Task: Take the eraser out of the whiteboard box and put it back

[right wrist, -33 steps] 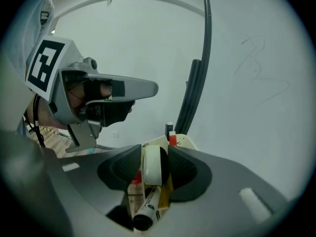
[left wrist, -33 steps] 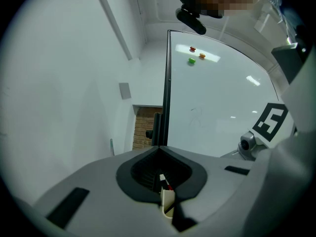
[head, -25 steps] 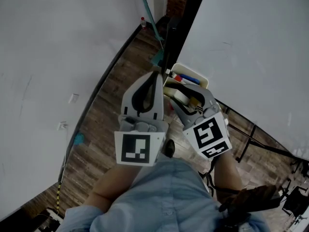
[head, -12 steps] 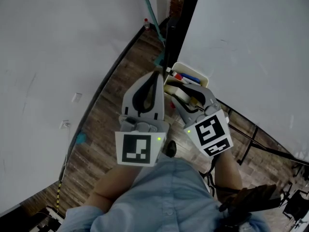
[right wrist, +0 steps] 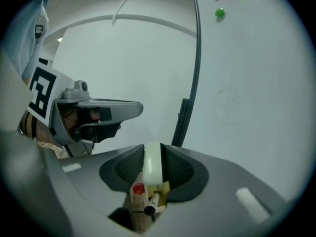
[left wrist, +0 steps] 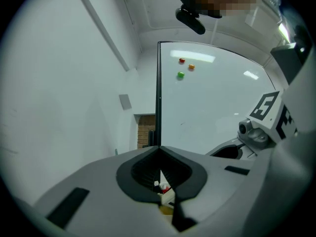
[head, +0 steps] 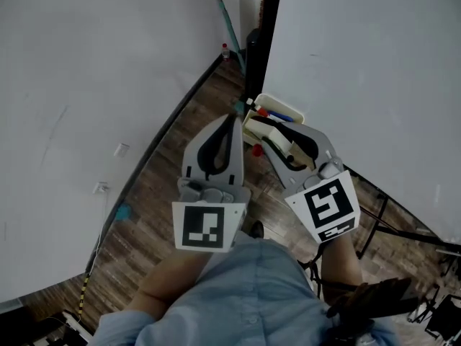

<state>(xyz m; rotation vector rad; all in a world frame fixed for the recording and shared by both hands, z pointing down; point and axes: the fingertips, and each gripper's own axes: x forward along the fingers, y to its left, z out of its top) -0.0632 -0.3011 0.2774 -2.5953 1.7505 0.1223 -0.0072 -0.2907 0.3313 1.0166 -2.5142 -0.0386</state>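
Note:
The white eraser [head: 286,143] sits upright between the jaws of my right gripper [head: 281,137], just above and in front of the white whiteboard box [head: 287,109]. These jaws have just been closing and now press on the eraser's [right wrist: 152,164] sides. In the right gripper view my right gripper [right wrist: 153,149] is above the box, where a red-capped marker [right wrist: 138,188] and a black marker [right wrist: 150,206] lie. My left gripper [head: 234,119] hovers just left of the box, tips together, holding nothing. In its own view my left gripper [left wrist: 159,149] points level at the board's edge.
The box hangs on a large whiteboard [head: 374,85] with a black frame post [head: 268,20]. Red, orange and green magnets [left wrist: 181,66] sit high on the board. A white wall [head: 86,85] is at the left, wooden floor [head: 166,179] below, and stand legs [head: 382,215] at the right.
My right gripper has lifted up and back from the box with the eraser between its jaws. The left gripper rose slightly and stays beside the box.

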